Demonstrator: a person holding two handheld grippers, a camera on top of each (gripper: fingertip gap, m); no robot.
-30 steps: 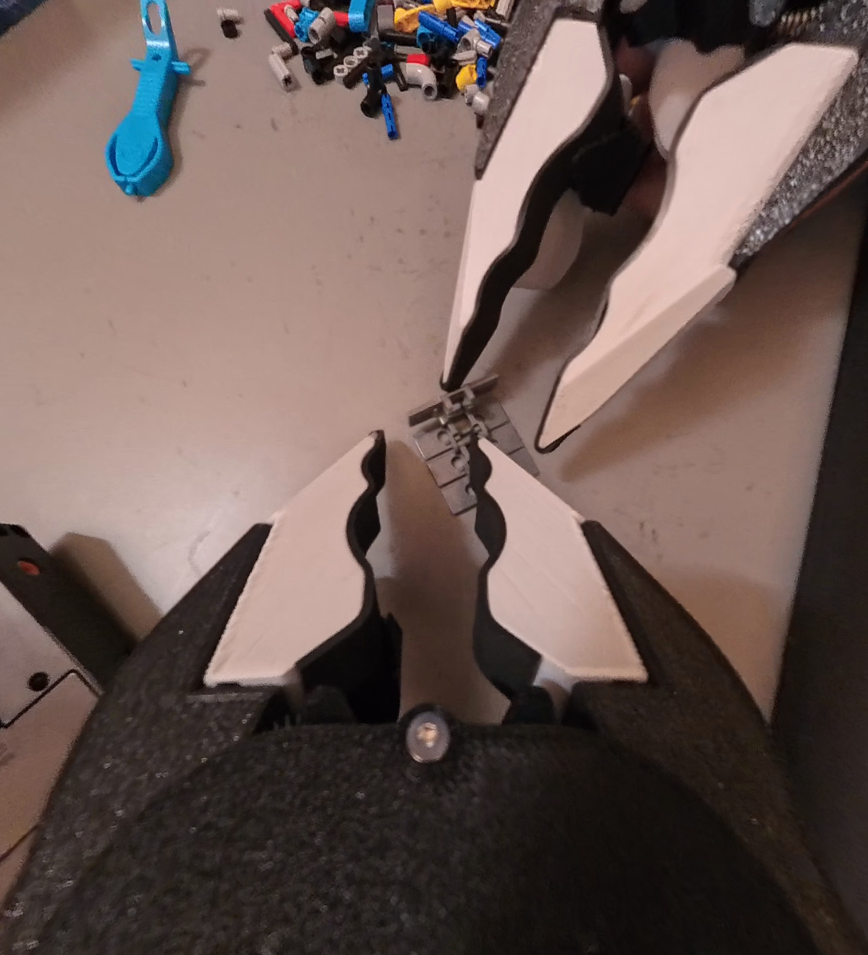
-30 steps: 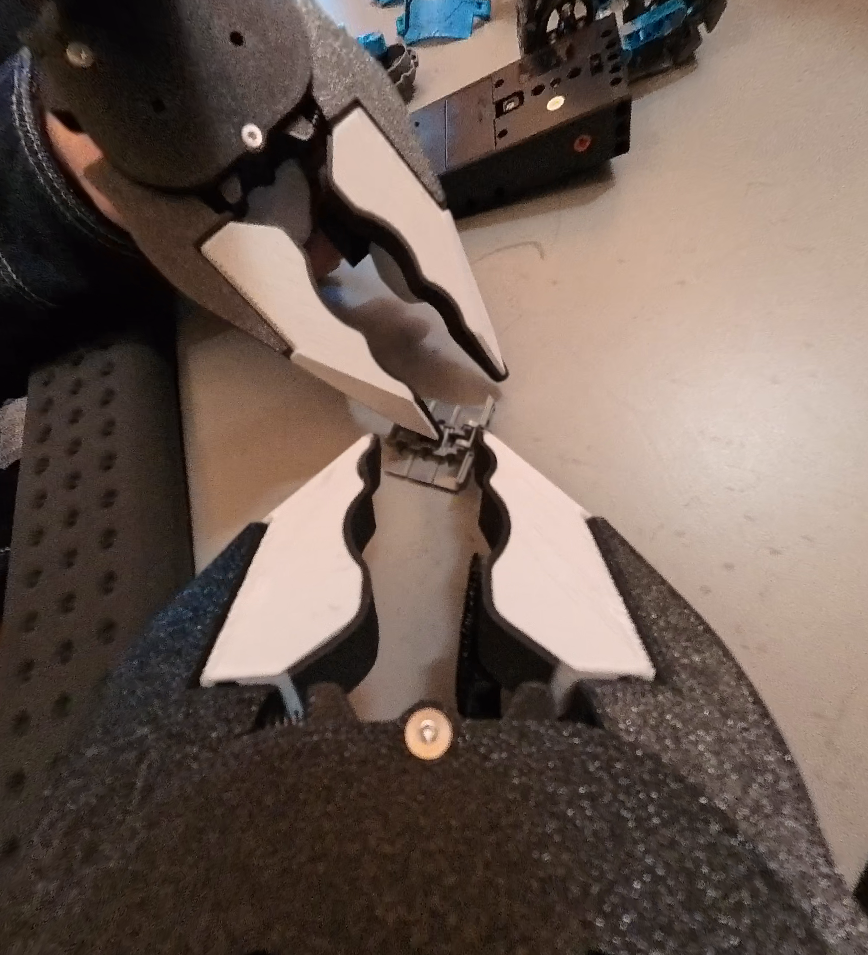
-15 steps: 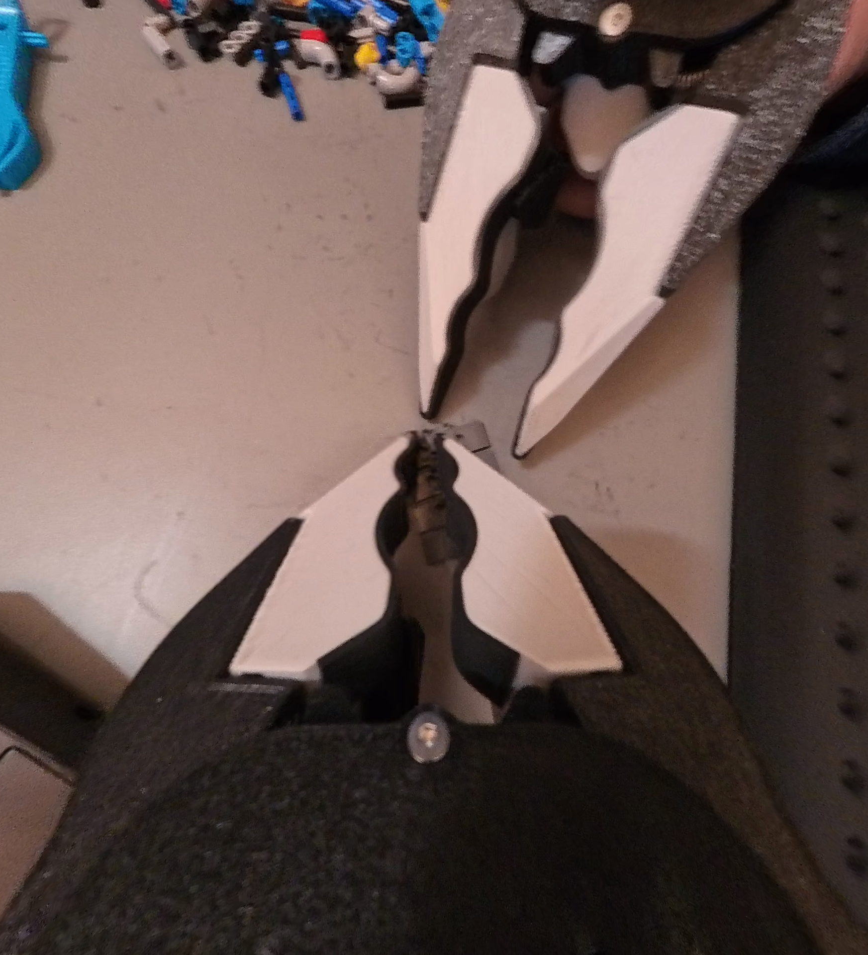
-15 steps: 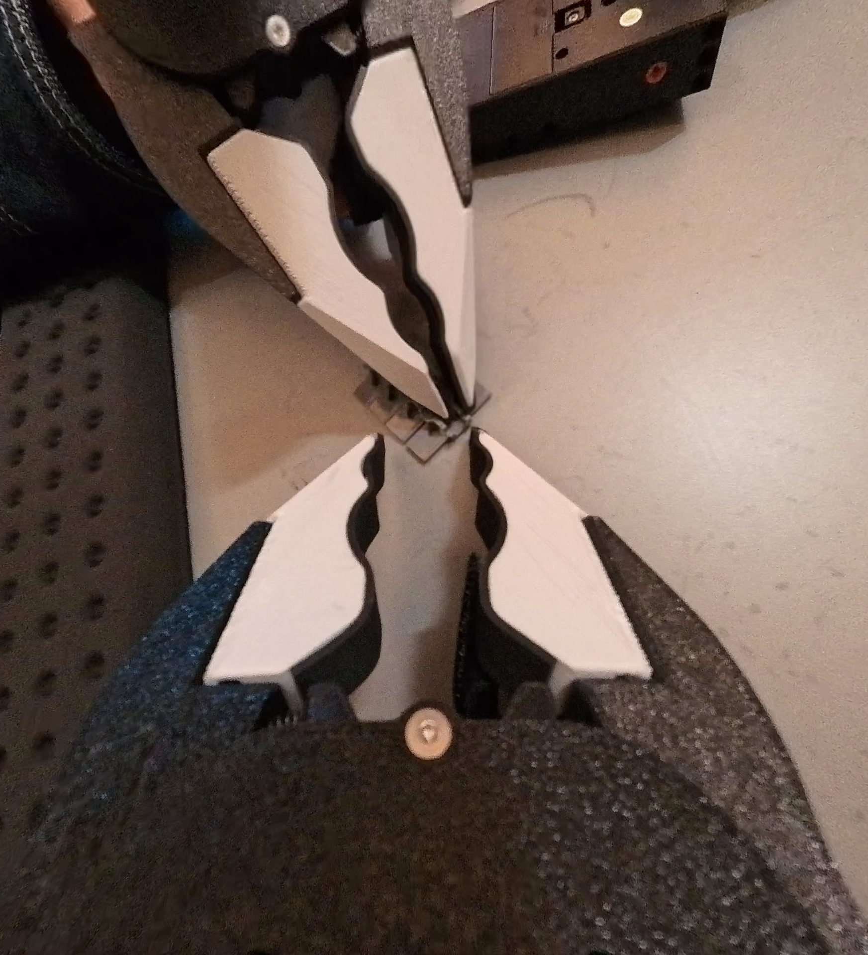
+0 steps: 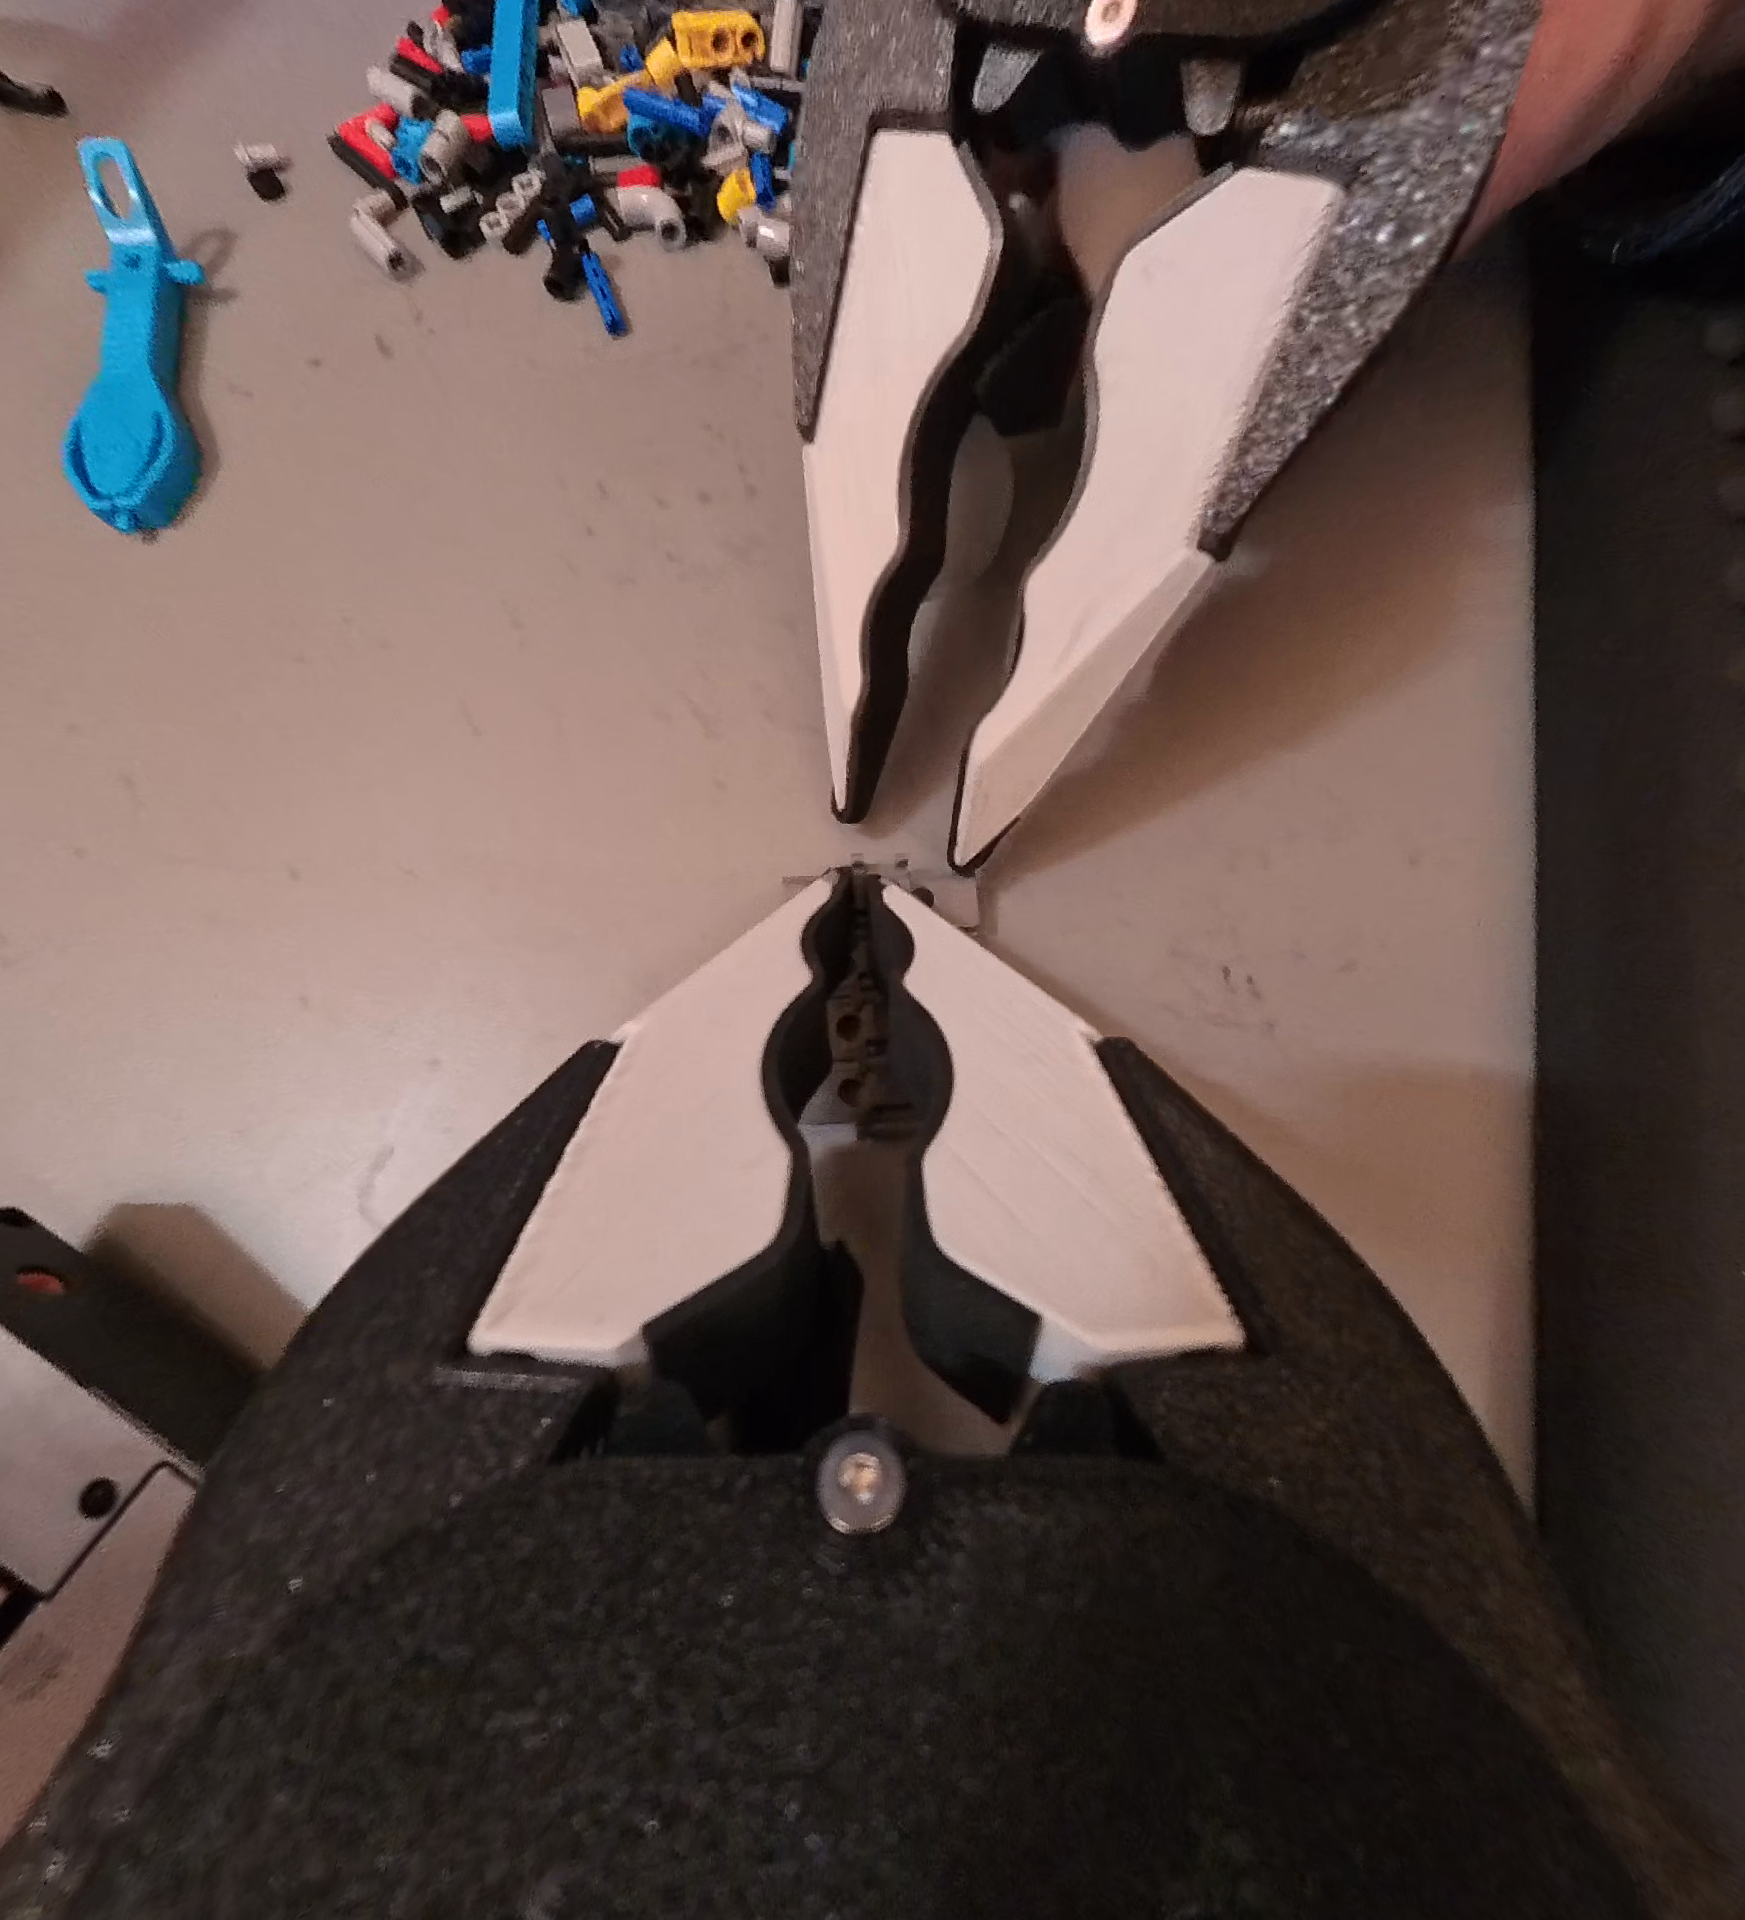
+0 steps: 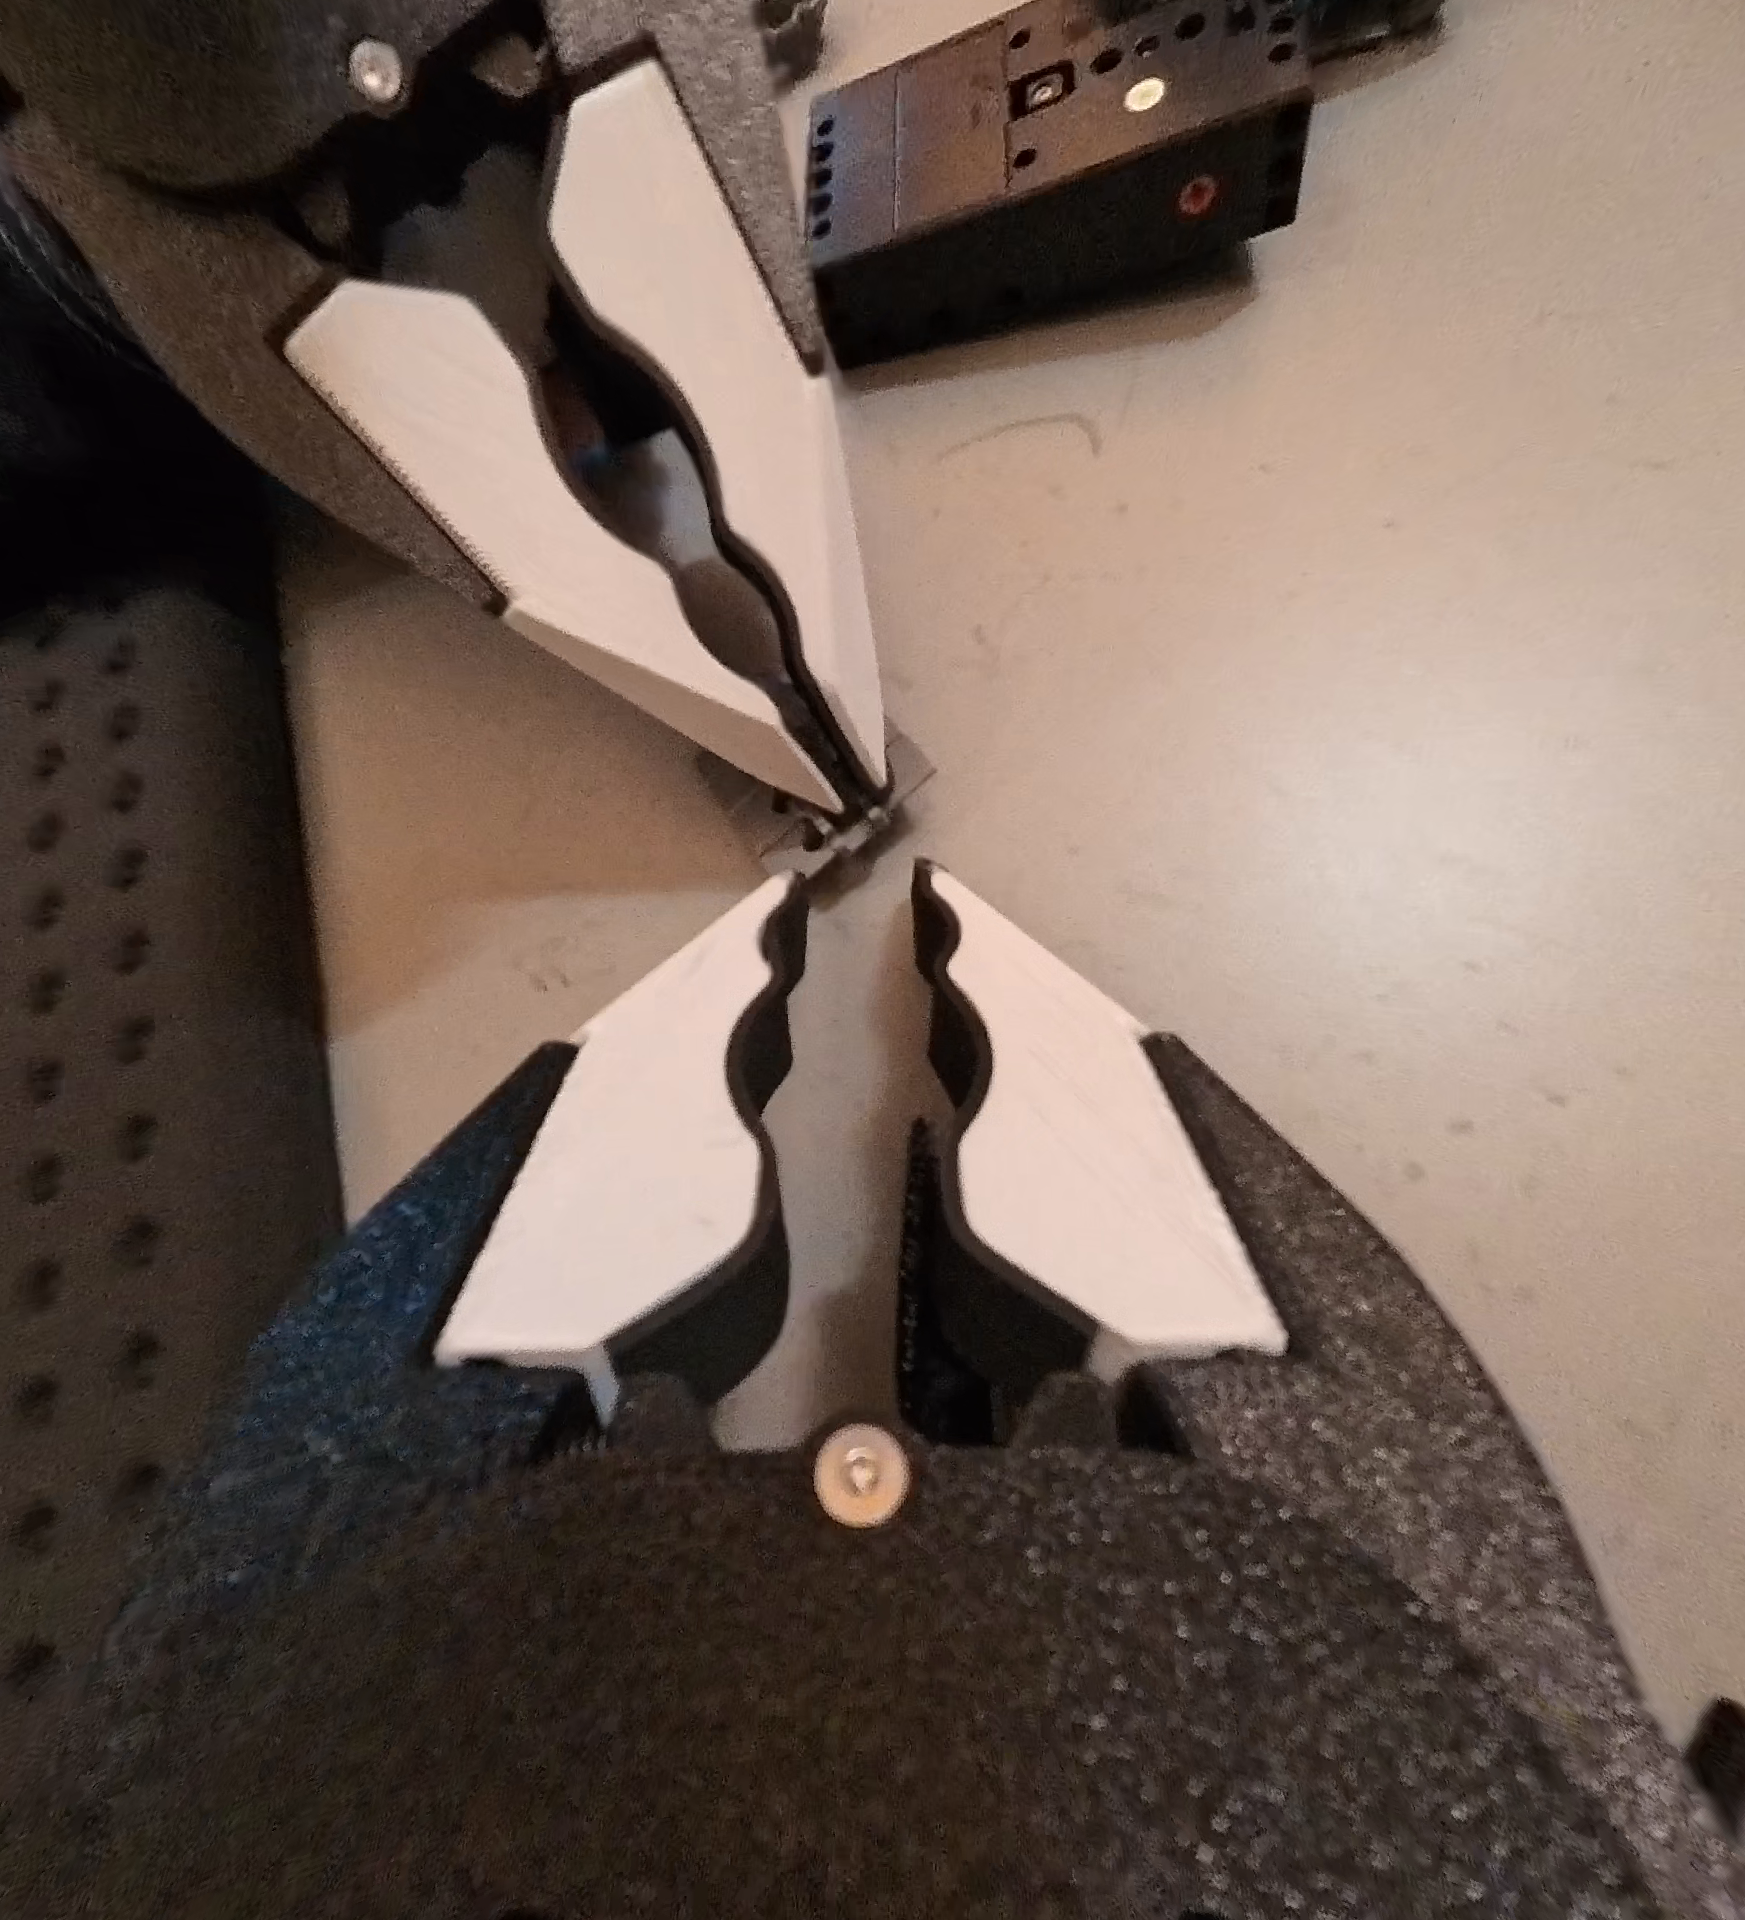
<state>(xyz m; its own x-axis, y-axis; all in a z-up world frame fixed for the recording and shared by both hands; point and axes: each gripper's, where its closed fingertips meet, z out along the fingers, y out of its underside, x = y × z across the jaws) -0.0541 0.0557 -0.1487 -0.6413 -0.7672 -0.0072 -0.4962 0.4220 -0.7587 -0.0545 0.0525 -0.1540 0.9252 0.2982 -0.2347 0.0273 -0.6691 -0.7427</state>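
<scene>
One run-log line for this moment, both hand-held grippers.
left hand-held gripper: shut on small dark grey plastic brick piece | right hand-held gripper: open, near piece | grey table: loose bricks pile

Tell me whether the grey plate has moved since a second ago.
Yes. The grey plate lay flat on the table; now it stands on edge, clamped in the left tool.

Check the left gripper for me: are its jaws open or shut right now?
Shut. In its own wrist view the left gripper has its tips pinched on the grey building piece; the right gripper, just beyond, stands open.
</scene>
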